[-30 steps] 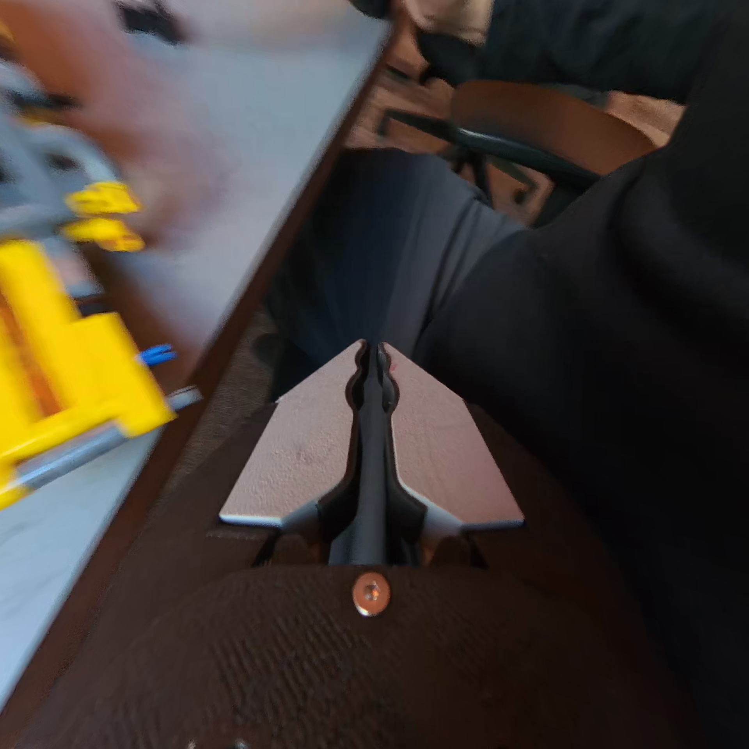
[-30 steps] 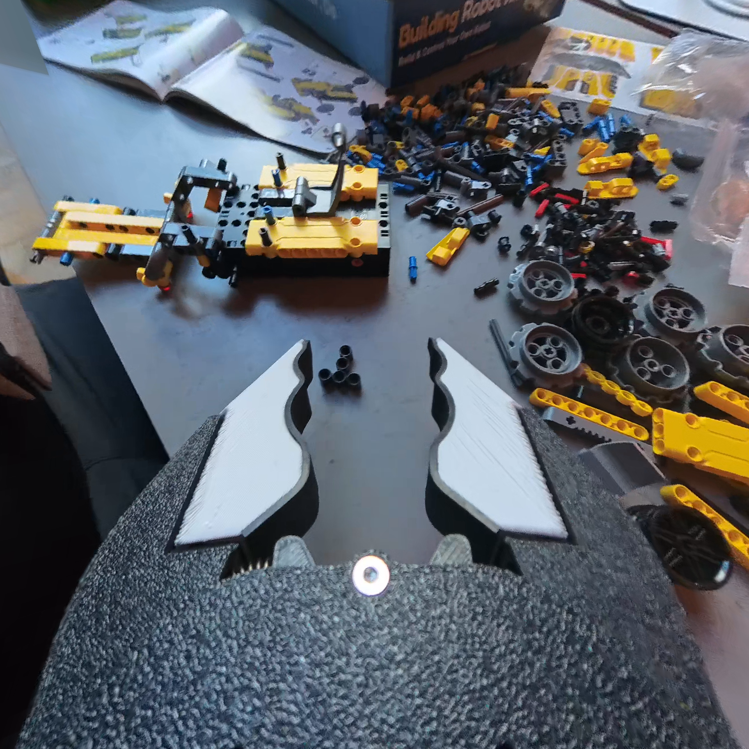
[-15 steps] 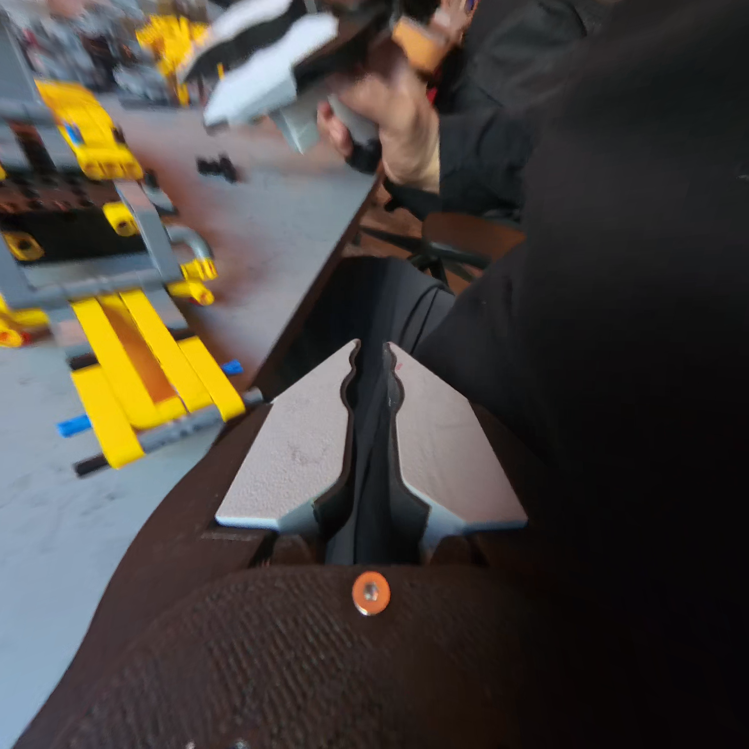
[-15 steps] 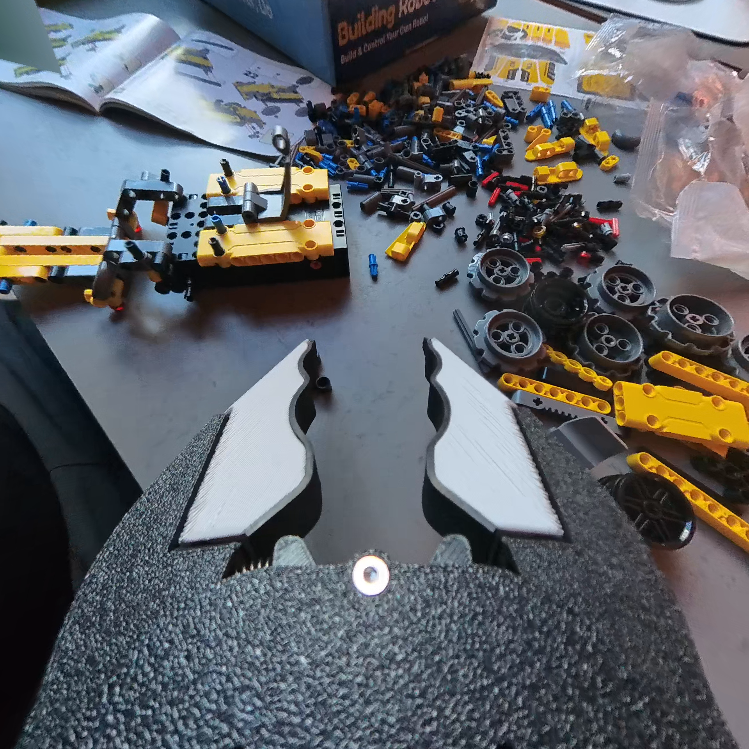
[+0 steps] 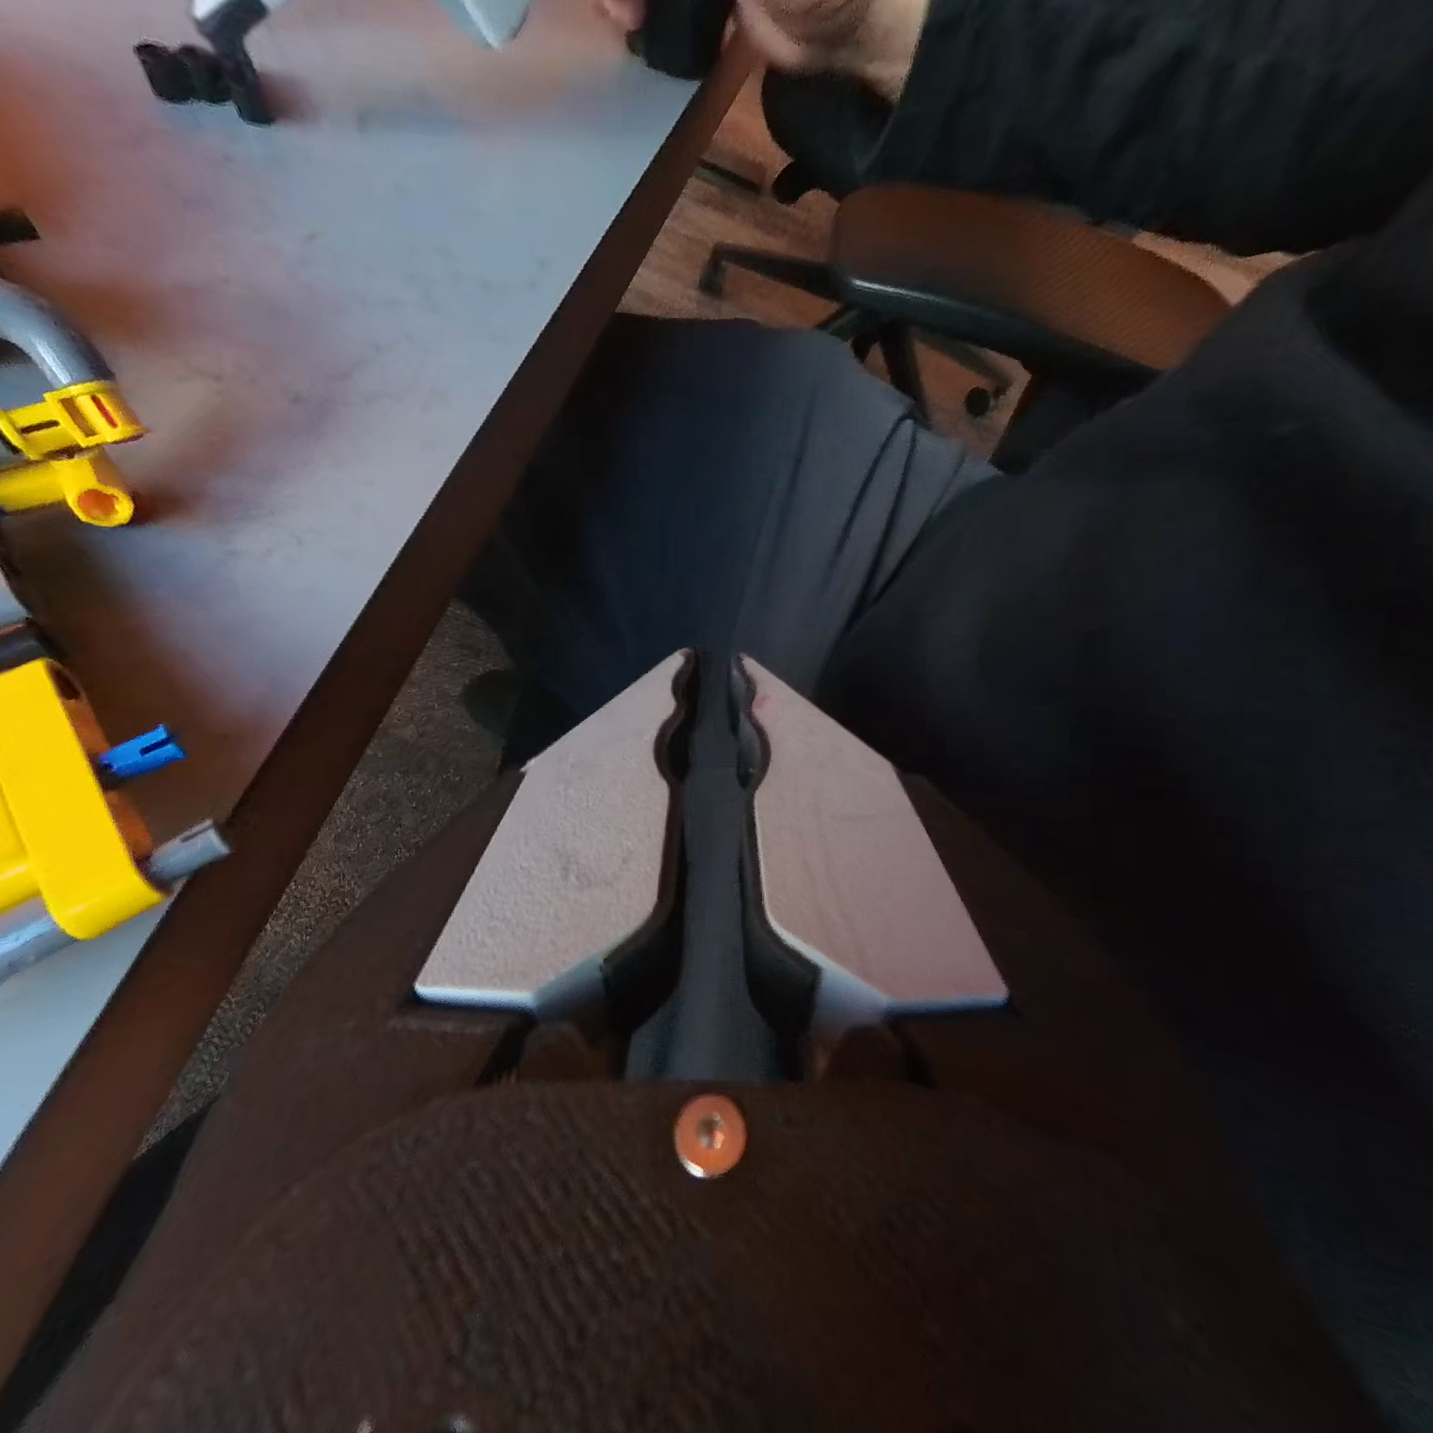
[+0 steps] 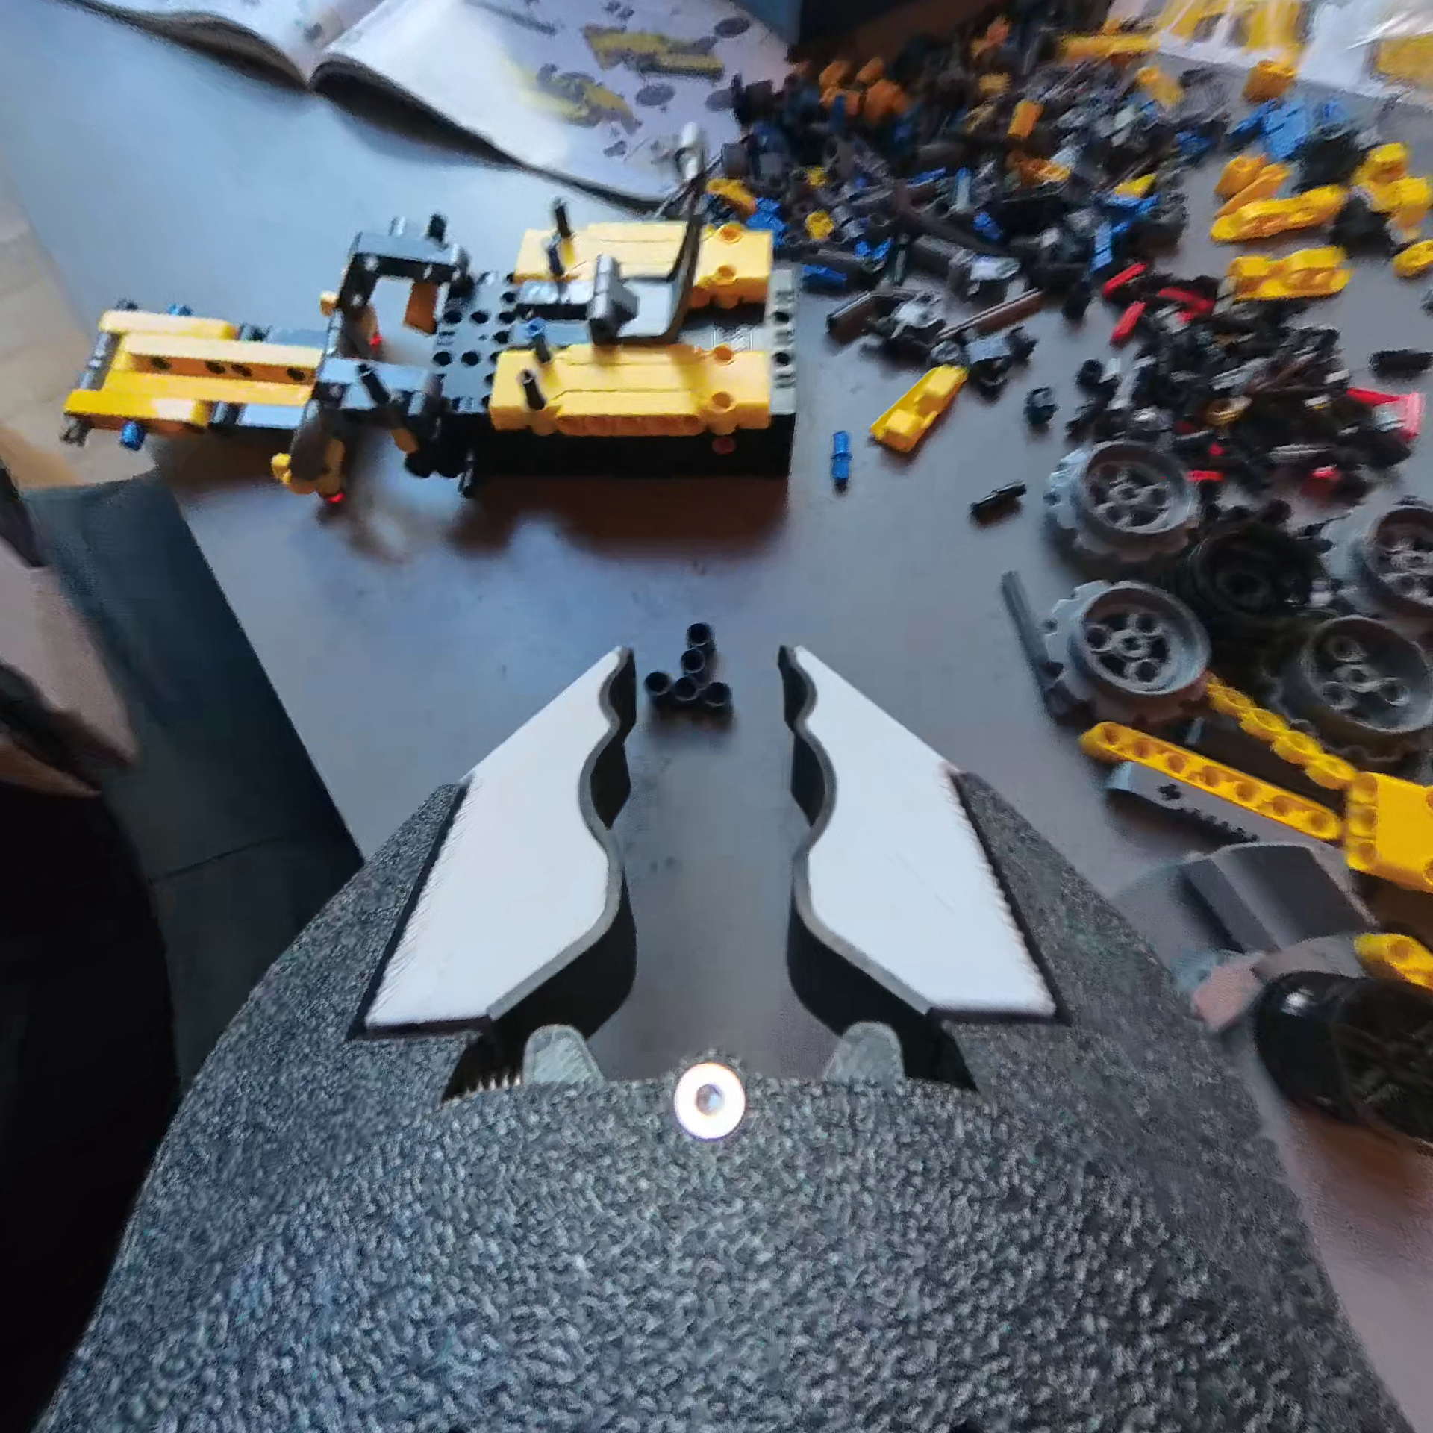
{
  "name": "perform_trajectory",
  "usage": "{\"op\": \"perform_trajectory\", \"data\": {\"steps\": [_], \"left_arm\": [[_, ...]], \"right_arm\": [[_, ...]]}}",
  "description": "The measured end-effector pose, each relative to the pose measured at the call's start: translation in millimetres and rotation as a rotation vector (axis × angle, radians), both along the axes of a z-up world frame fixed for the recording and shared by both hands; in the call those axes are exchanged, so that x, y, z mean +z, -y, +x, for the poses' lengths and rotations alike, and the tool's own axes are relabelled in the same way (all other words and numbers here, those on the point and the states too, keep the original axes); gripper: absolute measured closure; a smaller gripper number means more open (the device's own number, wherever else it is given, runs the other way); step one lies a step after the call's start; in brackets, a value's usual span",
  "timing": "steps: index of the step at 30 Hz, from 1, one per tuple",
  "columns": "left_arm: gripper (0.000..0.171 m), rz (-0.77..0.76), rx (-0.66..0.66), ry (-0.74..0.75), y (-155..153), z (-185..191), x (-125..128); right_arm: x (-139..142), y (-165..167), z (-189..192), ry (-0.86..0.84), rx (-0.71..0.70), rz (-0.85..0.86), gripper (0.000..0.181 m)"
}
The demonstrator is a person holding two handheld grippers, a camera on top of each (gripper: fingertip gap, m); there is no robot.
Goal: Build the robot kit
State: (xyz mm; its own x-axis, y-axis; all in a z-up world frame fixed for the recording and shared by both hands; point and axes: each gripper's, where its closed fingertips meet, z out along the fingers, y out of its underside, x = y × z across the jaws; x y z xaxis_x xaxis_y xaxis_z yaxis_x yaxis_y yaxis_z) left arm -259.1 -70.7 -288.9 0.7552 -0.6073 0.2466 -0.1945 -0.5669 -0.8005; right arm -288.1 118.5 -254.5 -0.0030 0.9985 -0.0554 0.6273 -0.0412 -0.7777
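Observation:
My right gripper [image 6: 706, 659] is open and empty, low over the dark table [image 6: 543, 589]. A small cluster of black pins [image 6: 688, 676] lies just ahead of its fingertips, between them. A part-built yellow and black brick model [image 6: 543, 349] lies beyond, to the left. My left gripper [image 5: 715, 659] is shut and empty, held off the table's edge [image 5: 434, 589] over a person's dark trousers [image 5: 713, 481]. The model's yellow end [image 5: 54, 822] shows at the left of the left wrist view. The black pins [image 5: 186, 70] show far off there.
A heap of loose black, blue, yellow and red parts [image 6: 1085, 170] fills the far right. Grey wheels [image 6: 1132, 643] and yellow beams [image 6: 1210, 775] lie at the right. An open booklet [image 6: 496, 70] lies at the back. A chair [image 5: 1008, 264] stands by the table. Spacing between my two grippers at the tips: around 20 centimetres.
My right gripper has shifted right so the black pins sit between its fingertips again. The left wrist view has swung back toward the table's edge and the person's lap.

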Motion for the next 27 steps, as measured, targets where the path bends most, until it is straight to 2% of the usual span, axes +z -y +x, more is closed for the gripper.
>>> {"op": "perform_trajectory", "data": {"steps": [3, 5, 8, 11, 15, 19, 24, 27], "left_arm": [[0.166, -0.016, 0.045, -0.029, -5, 0, -6], [0.167, -0.009, 0.059, -0.050, -8, 1, -6], [0.168, -0.005, 0.055, -0.084, -10, 5, -8], [0.171, -0.005, 0.027, -0.094, -9, 11, -14], [0.171, -0.022, -0.010, -0.114, -1, 12, -25], [0.171, -0.014, -0.035, -0.115, 1, 8, -25], [0.171, -0.017, -0.028, -0.069, 0, 3, -20], [0.171, 0.001, -0.018, -0.058, -1, 0, -13]], "right_arm": [[-8, 15, 2, 0.057, 0.055, -0.051, 0.151], [-11, 28, 2, 0.078, 0.114, -0.065, 0.173], [-11, 44, -3, 0.080, 0.161, -0.056, 0.174], [-9, 46, -6, 0.065, 0.160, -0.015, 0.168], [3, 37, -2, -0.003, 0.108, -0.060, 0.156], [0, 19, 10, 0.031, 0.051, -0.040, 0.153], [-3, -15, 11, 0.100, -0.022, 0.079, 0.154], [4, -41, 2, 0.083, -0.093, 0.152, 0.159]]}}
